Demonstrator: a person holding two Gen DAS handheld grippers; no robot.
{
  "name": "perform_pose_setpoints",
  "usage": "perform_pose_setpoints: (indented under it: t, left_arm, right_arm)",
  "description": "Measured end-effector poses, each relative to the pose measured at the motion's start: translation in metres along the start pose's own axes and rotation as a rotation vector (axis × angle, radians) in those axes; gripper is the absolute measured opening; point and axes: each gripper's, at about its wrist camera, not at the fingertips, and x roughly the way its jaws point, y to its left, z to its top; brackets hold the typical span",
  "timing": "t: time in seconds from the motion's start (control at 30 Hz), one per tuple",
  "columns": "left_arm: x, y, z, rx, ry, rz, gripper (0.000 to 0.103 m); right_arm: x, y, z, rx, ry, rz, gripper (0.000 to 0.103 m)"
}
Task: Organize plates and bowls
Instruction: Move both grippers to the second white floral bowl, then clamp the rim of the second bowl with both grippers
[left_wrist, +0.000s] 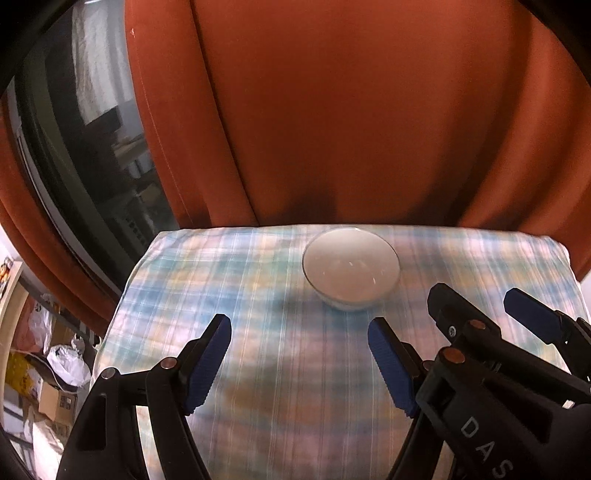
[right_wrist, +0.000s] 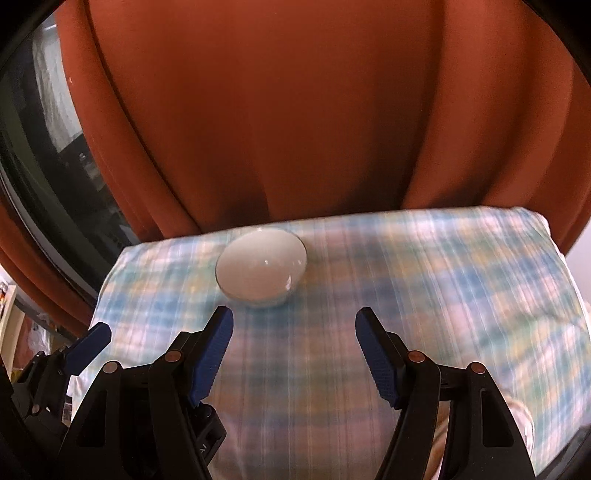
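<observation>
Bowl on plaid cloth near bench far edge, just before curtain. Looks glass w/ white inside: stiff, smooth, likely slippery, fragile. Best hold prob. rim, one finger in, one out. Left gripper & right gripper both jaws apart, empty, short of bowl. Nothing btwn; grippers close side by side, may clash.

A big orange curtain hangs behind the bench, which has a checked cloth of blue, green and pink on it. To the left is a dark window. Low on the left, bags and boxes are piled up.
</observation>
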Motion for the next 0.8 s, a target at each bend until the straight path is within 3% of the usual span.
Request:
perform_pose_setpoints:
  t: [0.33, 0.5, 0.8]
  left_arm:
    - [0.046, -0.014, 0.033, -0.061, 0.027, 0.067, 0.078]
    - [0.073, -0.018, 0.044, -0.062, 0.021, 0.154, 0.072]
    - [0.117, -0.019, 0.054, -0.043, 0.043, 0.167, 0.064]
  right_arm:
    - [0.052, -0.001, 0.043, -0.044, 0.026, 0.037, 0.072]
    - [0.086, -0.001, 0.057, -0.069, 0.04, 0.056, 0.072]
    - [0.141, -0.002, 0.07, -0.067, 0.07, 0.065, 0.072]
